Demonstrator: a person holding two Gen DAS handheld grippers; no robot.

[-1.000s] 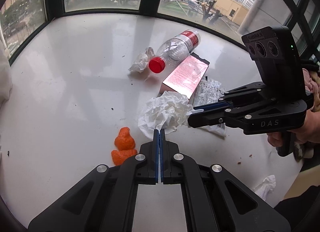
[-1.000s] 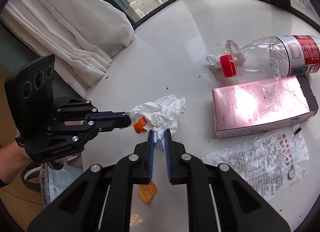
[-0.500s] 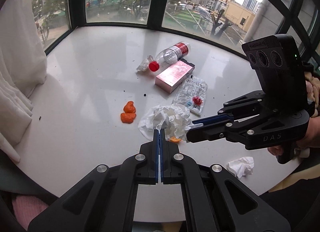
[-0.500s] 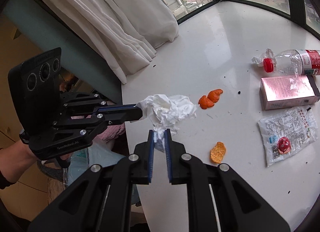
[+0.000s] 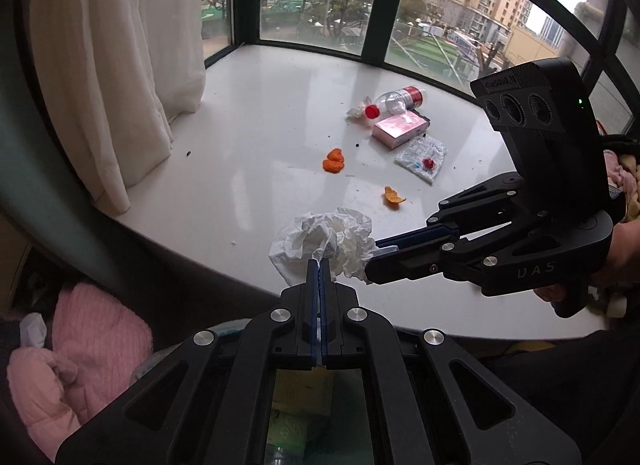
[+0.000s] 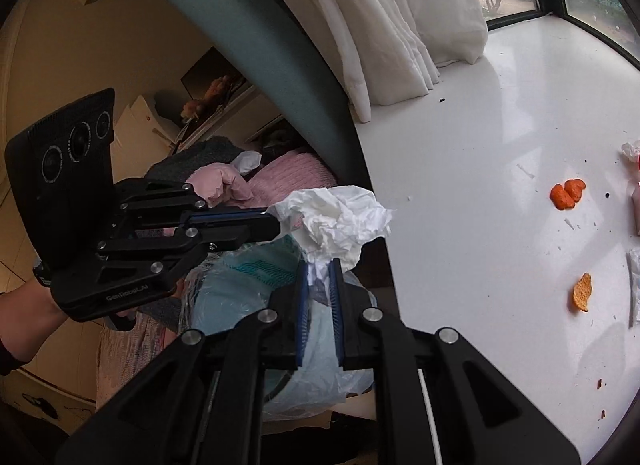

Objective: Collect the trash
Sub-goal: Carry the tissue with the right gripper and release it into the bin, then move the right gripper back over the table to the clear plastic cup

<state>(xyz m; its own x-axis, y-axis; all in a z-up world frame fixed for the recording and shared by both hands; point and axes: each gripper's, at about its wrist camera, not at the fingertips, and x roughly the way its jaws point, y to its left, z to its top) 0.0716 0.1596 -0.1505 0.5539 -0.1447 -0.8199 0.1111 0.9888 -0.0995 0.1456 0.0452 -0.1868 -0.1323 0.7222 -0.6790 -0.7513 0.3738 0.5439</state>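
Observation:
A crumpled white tissue hangs in the air past the table's near edge, also in the right wrist view. My left gripper is shut on its lower edge. My right gripper is shut on it from the other side; it shows from the side in the left wrist view. Below the tissue is a bin lined with a clear plastic bag. On the white table lie orange peel pieces, another peel, a plastic bottle, a pink box and a clear wrapper.
A white curtain hangs at the table's left end. Pink and grey clothes lie beside the bin, below the table edge. Windows run along the table's far side. A small tissue ball lies by the bottle cap.
Both grippers, still shut on the tissue, have lifted it off the table and carried it back past the near edge, over the bin. A peel that lay under it is left on the table.

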